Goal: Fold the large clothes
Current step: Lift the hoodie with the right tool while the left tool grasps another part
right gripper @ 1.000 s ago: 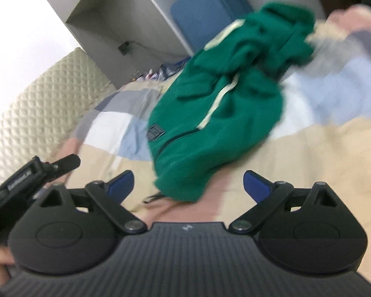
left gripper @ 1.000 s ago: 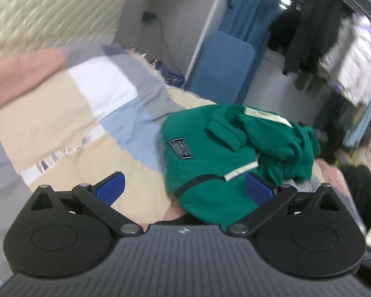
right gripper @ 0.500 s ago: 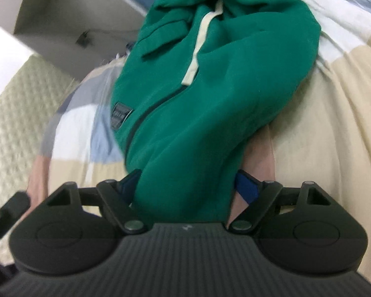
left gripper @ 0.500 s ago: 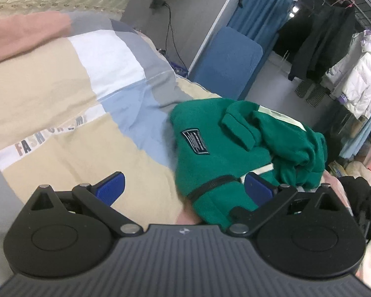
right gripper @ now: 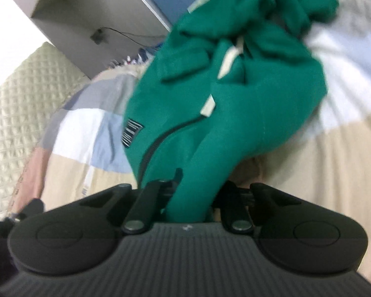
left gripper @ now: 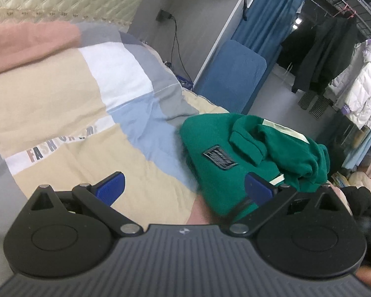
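The green jacket (left gripper: 237,153) lies bunched up on the bed's patchwork quilt (left gripper: 61,104). The right tool (right gripper: 193,198) has just closed and pinches the jacket's near edge. The left tool (left gripper: 185,188) is spread wide with nothing in it, beside the jacket.

A green fleece garment (left gripper: 235,163) with cream trim lies on a beige, blue, white and seemingly grey patchwork quilt (left gripper: 69,104).

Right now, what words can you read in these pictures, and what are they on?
"FASH..." then blurred letters: printed on the white stripe of the patchwork quilt.
Dark patch on the green jacket: it has pale markings, too small and blurred to read.
Nothing else is readable.
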The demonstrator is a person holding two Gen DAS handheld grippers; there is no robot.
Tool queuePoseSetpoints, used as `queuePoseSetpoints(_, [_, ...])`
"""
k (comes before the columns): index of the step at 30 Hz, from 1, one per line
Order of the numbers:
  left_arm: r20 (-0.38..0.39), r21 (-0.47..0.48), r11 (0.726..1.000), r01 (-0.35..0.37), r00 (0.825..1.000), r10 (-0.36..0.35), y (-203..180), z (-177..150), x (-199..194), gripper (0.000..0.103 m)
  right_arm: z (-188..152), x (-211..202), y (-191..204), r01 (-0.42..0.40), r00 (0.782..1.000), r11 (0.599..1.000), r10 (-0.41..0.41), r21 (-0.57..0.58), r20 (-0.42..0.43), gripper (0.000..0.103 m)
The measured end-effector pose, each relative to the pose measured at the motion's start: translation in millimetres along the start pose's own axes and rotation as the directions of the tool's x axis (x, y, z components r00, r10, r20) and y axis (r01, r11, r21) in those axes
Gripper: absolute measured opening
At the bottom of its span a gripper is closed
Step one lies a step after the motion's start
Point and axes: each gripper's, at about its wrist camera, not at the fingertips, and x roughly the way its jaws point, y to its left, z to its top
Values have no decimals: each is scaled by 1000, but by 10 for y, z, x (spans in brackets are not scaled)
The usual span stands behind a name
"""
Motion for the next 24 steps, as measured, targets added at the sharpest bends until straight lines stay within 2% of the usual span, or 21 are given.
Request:
queuePoseSetpoints(2, [-1,-6,1000,5,1000,-5,-2,-3,-30,103,115,-213,19,7,1000,998,-6,-57,19,12])
queuePoseSetpoints(4, [-28,-10,998,68,997,-68,20,-3,-6,103,237,-441,-1,10,999,995,-6,-102,38,12])
queuePoseSetpoints(5, [-41,-18,997,75,996,-76,32,-10,14,103,293,-535,-31,10,999,993,-5,-115,45,12])
queuePoseSetpoints(8, [-65,-36,996,86,994,-89,37,-53,29,103,447,-772,-160,30,998,991,-22,-128,61,11])
queuePoseSetpoints(12, [-105,-33,996,85,991,-88,26,-123,52,103,569,-1050,-407,110,989,981,-92,-158,117,11])
queuePoseSetpoints(17, [-166,-67,996,62,983,-72,50,-119,261,103,634,-1162,-944,169,974,985,-162,-35,160,11])
queuePoseSetpoints(19, [-176,-100,993,69,981,-86,60,-65,424,103,611,-1167,-1129,173,973,985,-175,26,153,11])
queuePoseSetpoints(22, [-184,-179,978,110,972,-143,43,-5,722,103,587,-1163,-1352,138,979,984,-153,117,137,11])
queuePoseSetpoints(24, [-196,-214,965,155,960,-197,3,13,974,103,538,-1147,-1412,126,979,984,-144,127,143,11])
